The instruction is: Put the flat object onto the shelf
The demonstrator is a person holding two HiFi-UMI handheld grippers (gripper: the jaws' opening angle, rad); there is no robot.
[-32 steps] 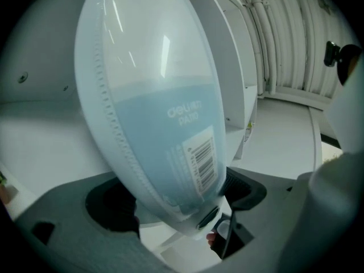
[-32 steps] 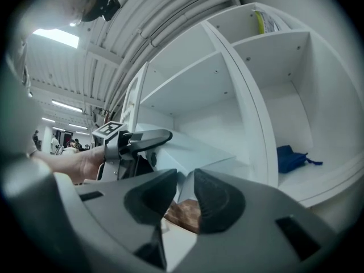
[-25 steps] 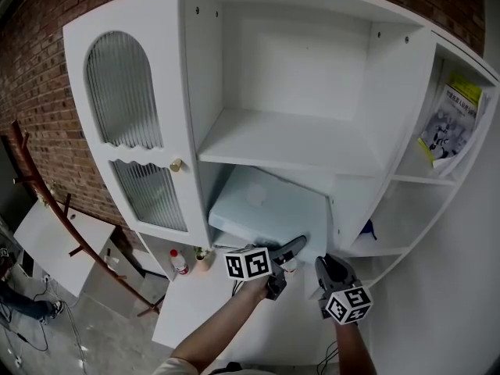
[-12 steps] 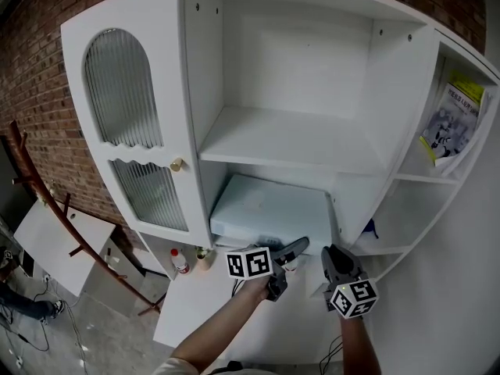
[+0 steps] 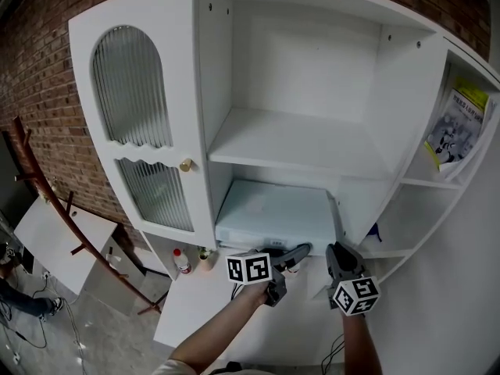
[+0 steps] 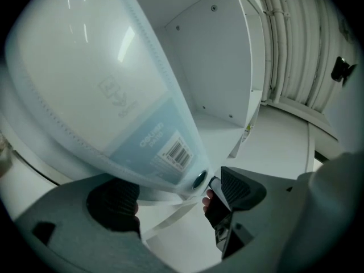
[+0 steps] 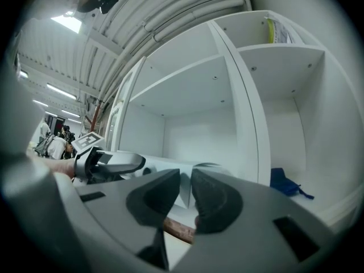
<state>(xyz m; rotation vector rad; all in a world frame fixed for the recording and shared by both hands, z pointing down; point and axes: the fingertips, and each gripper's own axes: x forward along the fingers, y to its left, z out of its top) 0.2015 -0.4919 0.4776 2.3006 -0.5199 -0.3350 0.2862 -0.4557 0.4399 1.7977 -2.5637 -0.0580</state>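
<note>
- Folder [image 5: 269,209], head view: it lies flat in the cabinet's [image 5: 215,92] lower bay, under the bare shelf [image 5: 305,143], with its near edge at the front lip. The left gripper [image 5: 301,250] sits at the middle of that edge and the right gripper [image 5: 336,250] at its right corner. If the upper board is the goal, I'd worry that lifting from here knocks the folder against that board's front edge.
- Left gripper view: the jaws are spread wide. The folder's [image 6: 91,78] near corner lies between them, close to the left pad [image 6: 114,201], and does not look pinched. With that side loose, a pull could let it sag and slide off.
- Right gripper view: the right gripper's [image 7: 186,195] jaws have just been closing and now stand nearly together. A sliver of the folder's [image 7: 170,164] corner fills the slit, so it looks nipped there. One corner is a thin hold, so a soft pouch may twist or peel free. Pushed hard, it could buckle against the back wall.
</note>
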